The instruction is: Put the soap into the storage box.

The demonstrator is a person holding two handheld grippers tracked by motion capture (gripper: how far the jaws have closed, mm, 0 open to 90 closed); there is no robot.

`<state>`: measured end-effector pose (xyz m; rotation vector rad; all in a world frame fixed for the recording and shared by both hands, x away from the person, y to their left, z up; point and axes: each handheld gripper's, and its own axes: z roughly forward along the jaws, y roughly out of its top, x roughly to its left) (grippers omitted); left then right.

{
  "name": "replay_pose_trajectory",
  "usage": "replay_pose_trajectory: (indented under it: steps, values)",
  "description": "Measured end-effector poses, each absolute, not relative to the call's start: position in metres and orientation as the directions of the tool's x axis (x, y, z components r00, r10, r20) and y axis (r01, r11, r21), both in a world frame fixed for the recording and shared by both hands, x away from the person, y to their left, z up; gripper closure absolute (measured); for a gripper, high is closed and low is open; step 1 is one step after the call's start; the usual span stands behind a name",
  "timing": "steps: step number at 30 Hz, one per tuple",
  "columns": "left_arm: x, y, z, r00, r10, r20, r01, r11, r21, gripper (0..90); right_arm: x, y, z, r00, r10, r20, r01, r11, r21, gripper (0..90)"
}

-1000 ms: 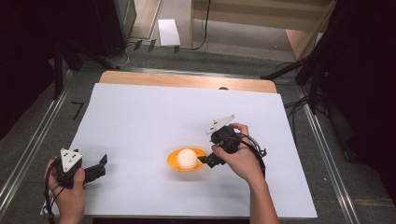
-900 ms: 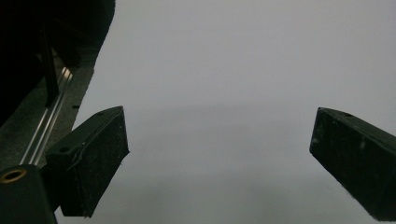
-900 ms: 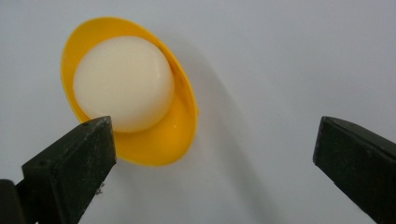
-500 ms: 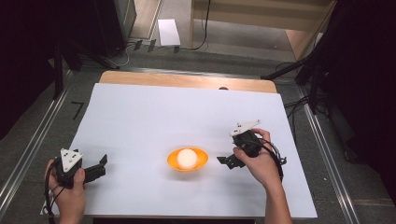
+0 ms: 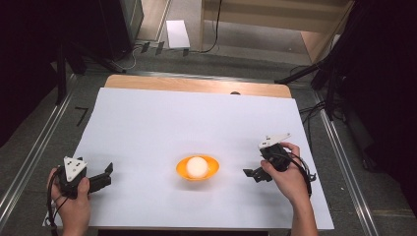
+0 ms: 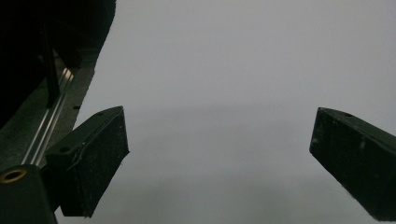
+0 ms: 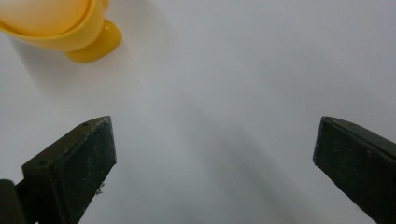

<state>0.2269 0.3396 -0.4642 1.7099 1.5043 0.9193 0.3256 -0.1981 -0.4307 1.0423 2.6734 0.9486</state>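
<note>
Egg [image 5: 196, 166] seated in orange cup [image 5: 210, 170], mid-table on white sheet [image 5: 187, 118]. Right gripper [image 5: 252, 174] nearer, just to the cup's right, jaws spread wide, holding nothing. Left gripper [image 5: 105, 176] well apart at the left edge, likewise wide open and empty.
</note>
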Motion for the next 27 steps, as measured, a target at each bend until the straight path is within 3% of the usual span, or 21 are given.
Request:
replay_pose_trajectory:
  steps: [27]
  values:
    - [0.227,0.339,-0.464,0.085,0.993,0.078,0.521,-0.111,0.846,4.8,0.293,-0.295,-0.464,-0.604,0.783,0.15,0.662,0.387,0.642,0.0]
